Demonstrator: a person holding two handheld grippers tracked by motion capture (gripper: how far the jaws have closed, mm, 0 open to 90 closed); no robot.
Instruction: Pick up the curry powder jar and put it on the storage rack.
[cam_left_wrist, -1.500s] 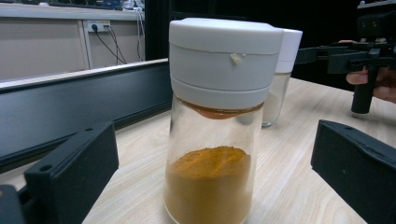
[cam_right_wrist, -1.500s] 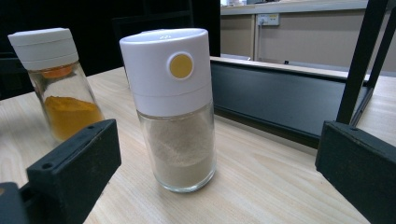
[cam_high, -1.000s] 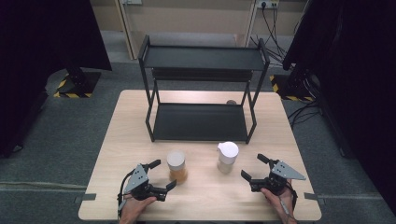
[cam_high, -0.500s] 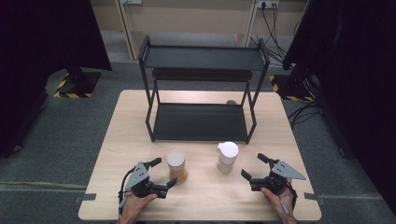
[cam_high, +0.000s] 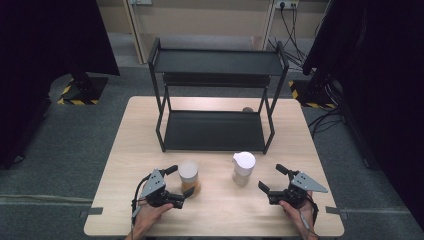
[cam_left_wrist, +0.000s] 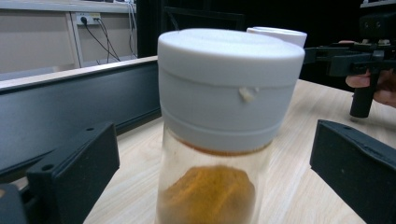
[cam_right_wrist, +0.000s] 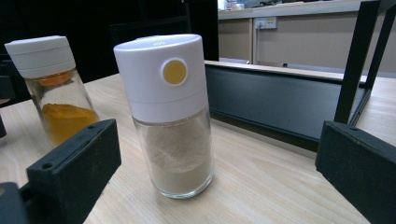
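My left claw (cam_high: 179, 181) stands wide open around the orange spice jar (cam_high: 189, 177), its jaws either side of the glass and not touching it. My right claw (cam_high: 270, 179) is equally wide open and empty, aimed at the pale spice jar (cam_high: 243, 168) just ahead. Both jars stand upright on the table (cam_high: 135, 130), in front of the black shelf rack (cam_high: 216, 131).

In the right gripper view, the right gripper (cam_right_wrist: 212, 186) has its two black jaws spread wide at seven and five o'clock, touching nothing. Between them, upright on the wooden table (cam_right_wrist: 280, 186), stands a white-capped shaker of pale powder (cam_right_wrist: 168, 116). At ten o'clock stands a jar of orange powder (cam_right_wrist: 56, 88). A black shelf rack (cam_right_wrist: 280, 100) lies toward two o'clock.
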